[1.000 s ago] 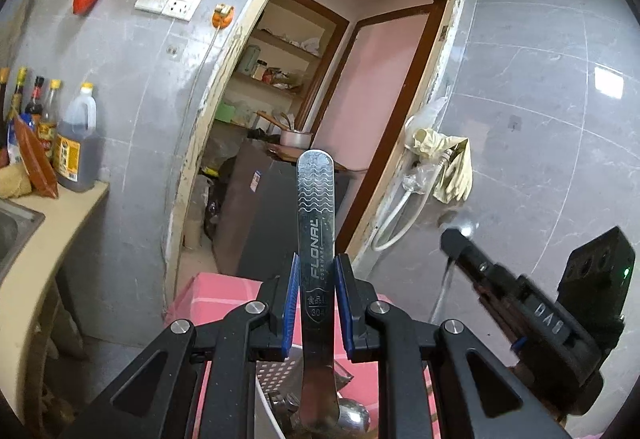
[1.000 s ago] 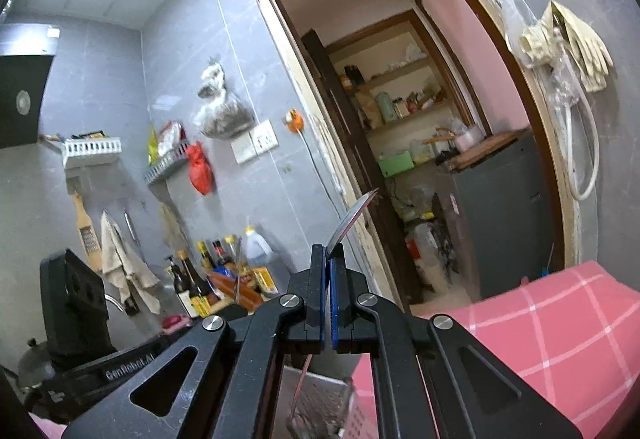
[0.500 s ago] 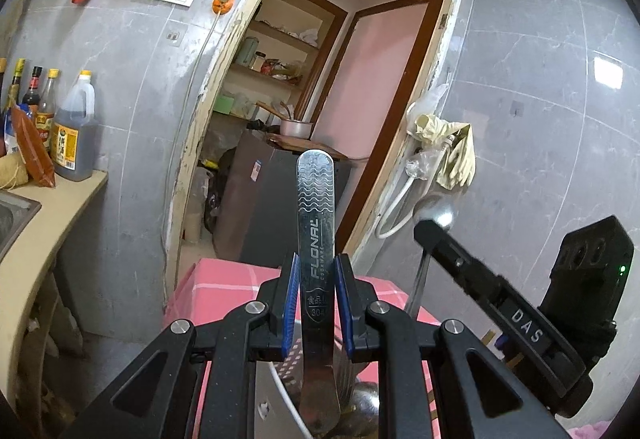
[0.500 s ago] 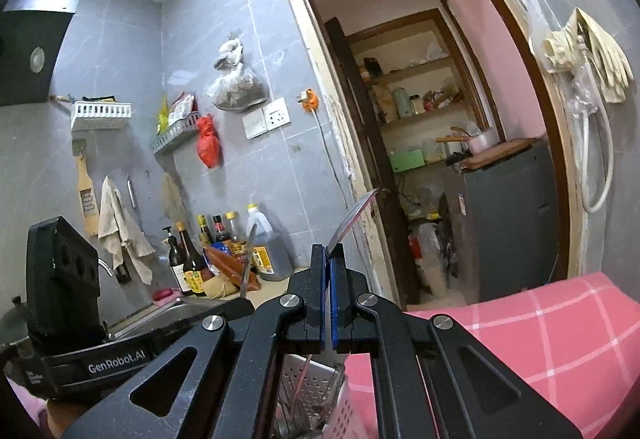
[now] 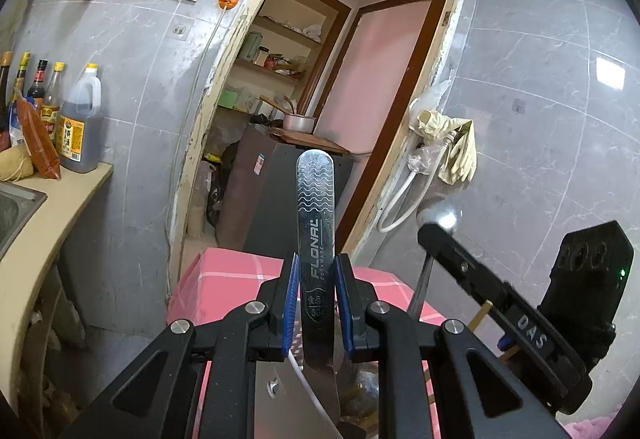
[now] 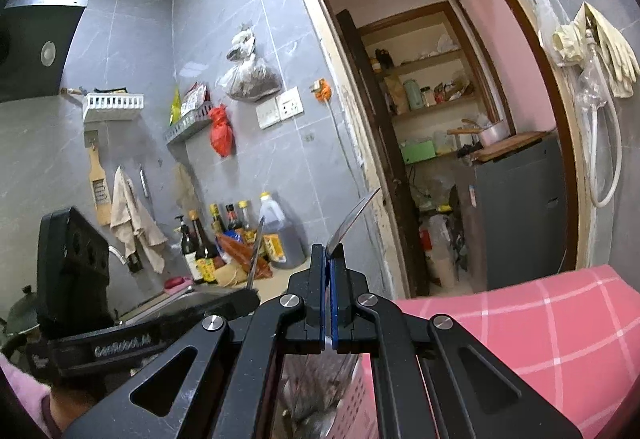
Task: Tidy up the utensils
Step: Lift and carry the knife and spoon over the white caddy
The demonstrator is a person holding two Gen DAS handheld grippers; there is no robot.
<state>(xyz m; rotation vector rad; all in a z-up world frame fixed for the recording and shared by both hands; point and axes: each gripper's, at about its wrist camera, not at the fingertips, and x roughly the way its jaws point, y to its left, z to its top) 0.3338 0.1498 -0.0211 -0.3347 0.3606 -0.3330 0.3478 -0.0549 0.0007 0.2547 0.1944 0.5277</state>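
Note:
In the left wrist view my left gripper [image 5: 316,279] is shut on a flat steel utensil handle [image 5: 315,207] stamped FLONAL, which stands upright between the blue pads. To its right my right gripper [image 5: 432,235] holds a steel spoon [image 5: 438,213] with the rounded end up. The right wrist view shows that gripper [image 6: 329,259] shut on the spoon [image 6: 352,219], seen edge-on. The left gripper [image 6: 250,301] and its handle [image 6: 256,251] sit just to the left. Under both grippers stands a perforated utensil holder [image 6: 316,379], mostly hidden.
A pink checked cloth [image 6: 520,319] covers the table under the holder. On the left a counter [image 5: 60,199] carries bottles [image 5: 78,127] beside a sink. Straight ahead a doorway [image 5: 320,79] opens onto shelves and a dark cabinet. Rubber gloves [image 5: 452,143] hang on the tiled wall.
The right gripper has rolled more upright and drawn closer to the left one. More of the pink cloth shows in the left view. Both grippers keep their utensils.

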